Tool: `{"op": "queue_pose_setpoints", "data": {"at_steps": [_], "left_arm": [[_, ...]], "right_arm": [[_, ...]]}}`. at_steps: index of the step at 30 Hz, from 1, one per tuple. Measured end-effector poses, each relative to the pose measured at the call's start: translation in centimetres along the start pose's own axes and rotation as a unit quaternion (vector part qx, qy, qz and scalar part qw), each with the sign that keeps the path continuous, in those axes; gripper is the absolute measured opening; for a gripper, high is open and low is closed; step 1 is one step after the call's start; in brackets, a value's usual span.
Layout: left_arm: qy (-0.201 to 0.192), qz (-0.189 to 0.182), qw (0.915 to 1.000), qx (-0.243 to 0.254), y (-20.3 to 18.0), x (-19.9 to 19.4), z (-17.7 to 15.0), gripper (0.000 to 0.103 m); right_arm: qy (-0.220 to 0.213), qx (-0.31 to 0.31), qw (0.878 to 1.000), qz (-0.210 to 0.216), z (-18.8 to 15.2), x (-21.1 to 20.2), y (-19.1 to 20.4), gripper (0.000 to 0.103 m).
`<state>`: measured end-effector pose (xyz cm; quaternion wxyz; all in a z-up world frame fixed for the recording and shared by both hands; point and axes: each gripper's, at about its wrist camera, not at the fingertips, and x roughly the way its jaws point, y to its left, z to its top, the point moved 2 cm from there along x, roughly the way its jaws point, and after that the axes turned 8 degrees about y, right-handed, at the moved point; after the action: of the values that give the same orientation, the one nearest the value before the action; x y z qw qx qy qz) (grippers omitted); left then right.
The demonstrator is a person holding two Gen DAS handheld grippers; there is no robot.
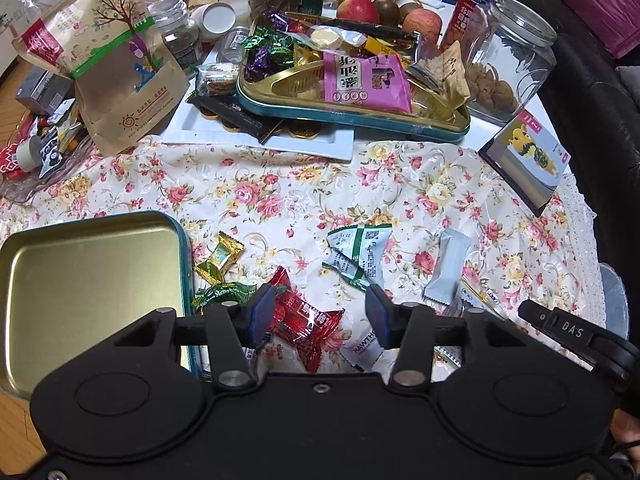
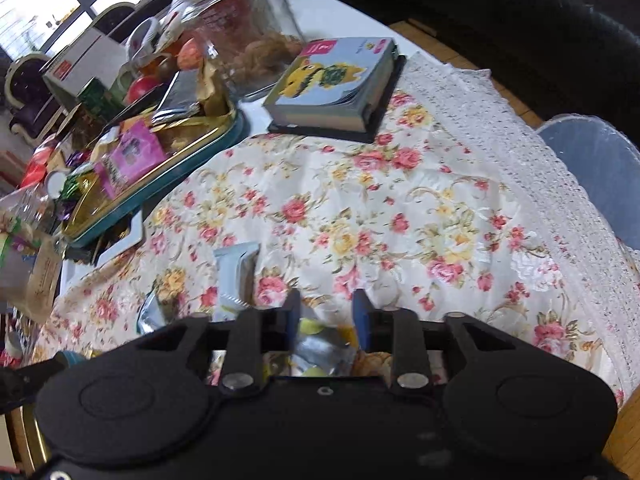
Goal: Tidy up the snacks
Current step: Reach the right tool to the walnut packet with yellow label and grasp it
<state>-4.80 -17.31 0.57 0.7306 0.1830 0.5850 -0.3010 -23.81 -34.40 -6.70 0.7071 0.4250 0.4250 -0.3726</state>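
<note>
Red candy (image 1: 306, 326) between left claw (image 1: 320, 314) pads, unpinched

Loose on the floral cloth (image 1: 280, 184), near side: one red candy (image 1: 308, 326); one gold-green candy (image 1: 219, 256); one dark green candy (image 1: 222, 294); one white-green packet (image 1: 358, 254); one pale grey-blue packet (image 1: 446, 268); far side: one teal tin of sweets (image 1: 360, 118); one empty tin lid (image 1: 92, 280) near left; two glass jars (image 1: 510, 56) (image 1: 176, 28); two red apples (image 1: 357, 10) (image 1: 422, 22); one boxed toy (image 1: 524, 156) right.
</note>
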Motion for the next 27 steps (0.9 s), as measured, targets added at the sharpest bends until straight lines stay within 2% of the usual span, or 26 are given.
{"op": "queue_pose_setpoints", "data": {"at_steps": [5,7,13,16,27], "left_arm": [[0.007,0.000,1.0000,0.002,0.1,0.1,0.0,0.053],[0.004,0.002,1.0000,0.005,0.0,0.0,0.0,0.053],[0.009,0.003,1.0000,0.002,0.1,0.1,0.1,0.053],[0.012,0.004,0.9999,-0.002,0.2,0.3,0.1,0.053],[0.007,-0.001,1.0000,-0.003,1.1,-0.2,0.0,0.053]], "right_arm": [[-0.006,-0.039,0.999,0.021,-0.8,-0.3,1.8,0.025],[-0.003,-0.053,0.998,0.031,-1.1,-0.3,2.5,0.030],[0.053,-0.039,0.997,0.047,-1.8,1.2,3.2,0.034],[0.063,-0.040,0.997,0.034,-2.3,2.1,3.8,0.034],[0.052,-0.069,0.996,-0.027,-2.4,4.3,6.8,0.037]]}}
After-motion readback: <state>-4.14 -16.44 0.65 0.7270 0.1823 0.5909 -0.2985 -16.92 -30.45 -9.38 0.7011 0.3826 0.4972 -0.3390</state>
